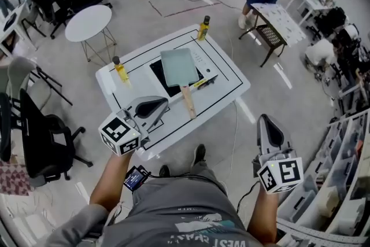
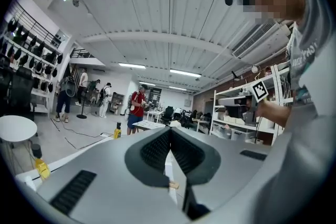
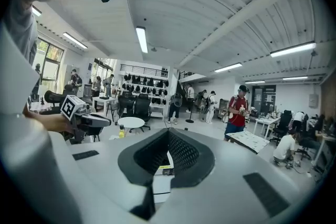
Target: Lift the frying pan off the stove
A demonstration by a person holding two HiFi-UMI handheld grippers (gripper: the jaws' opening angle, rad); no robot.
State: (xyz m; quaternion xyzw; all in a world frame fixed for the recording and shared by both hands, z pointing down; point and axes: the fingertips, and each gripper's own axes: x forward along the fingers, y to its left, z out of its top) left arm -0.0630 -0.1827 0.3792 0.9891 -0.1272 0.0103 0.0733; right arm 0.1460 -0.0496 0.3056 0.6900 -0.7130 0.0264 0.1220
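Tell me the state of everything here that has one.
Pan: sitting on the stove, not gripped.
Stove: covered by the pan.
Left tongs: shut, empty.
Right tongs: shut, empty.
Near bottle: upright.
Far bottle: upright.

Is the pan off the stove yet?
Nothing is done yet: the frying pan sits on the stove. In hand: nothing. The left gripper and right gripper are shut and empty, short of the handle. Gripping and lifting remain.
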